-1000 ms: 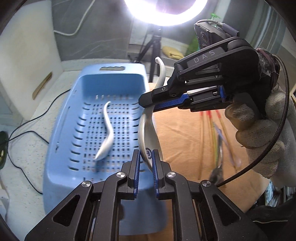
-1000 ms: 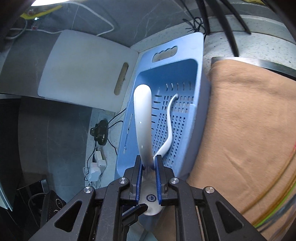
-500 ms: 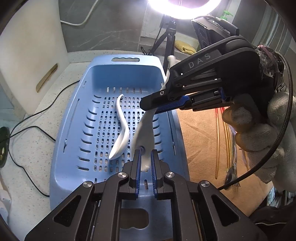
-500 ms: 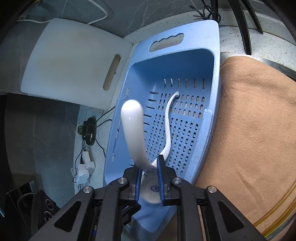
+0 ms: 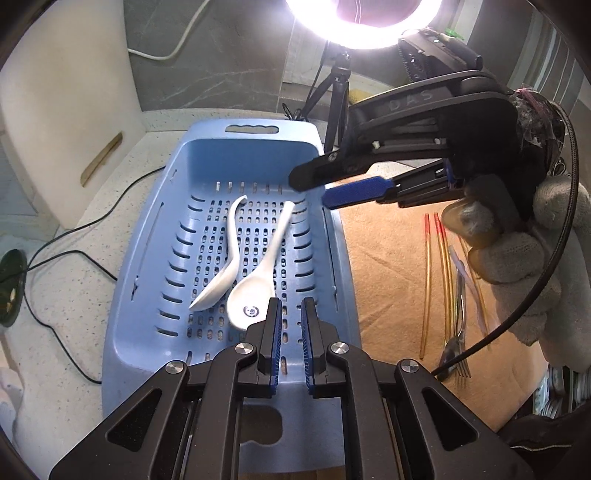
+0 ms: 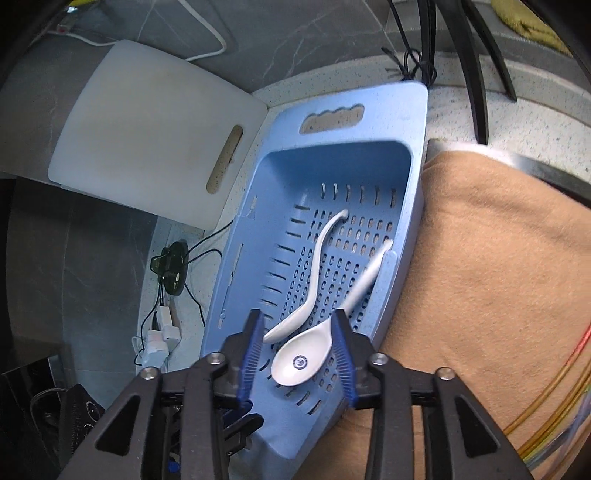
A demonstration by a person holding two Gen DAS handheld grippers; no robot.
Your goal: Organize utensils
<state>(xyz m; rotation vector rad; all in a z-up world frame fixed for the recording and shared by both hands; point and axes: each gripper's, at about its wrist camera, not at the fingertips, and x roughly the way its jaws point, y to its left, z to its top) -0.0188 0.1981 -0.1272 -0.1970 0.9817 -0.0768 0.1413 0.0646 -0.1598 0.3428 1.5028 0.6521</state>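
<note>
A blue slotted basket (image 5: 147,258) (image 6: 332,155) holds two white ceramic spoons side by side. One lies on its side (image 5: 229,258) (image 6: 314,280). The other (image 5: 258,280) (image 6: 306,354) lies bowl up, a blue emblem in its bowl. My right gripper (image 5: 321,186) (image 6: 297,350), in a gloved hand, hovers over the basket's right rim. Its jaws are opening and grip nothing; the emblem spoon lies on the basket floor below them. My left gripper (image 5: 290,332) is shut and empty, over the basket's near end.
A brown cloth (image 5: 388,277) (image 6: 498,295) lies right of the basket with gold chopsticks (image 5: 426,277) and a fork (image 5: 458,332) on it. A white cutting board (image 5: 66,110) (image 6: 147,129) leans at the left. Cables and a power strip (image 6: 159,343) lie on the counter. A ring light (image 5: 362,22) stands behind.
The right gripper let go of the emblem spoon, which now lies in the basket beside the first spoon. Its jaws have spread. The left gripper stayed shut.
</note>
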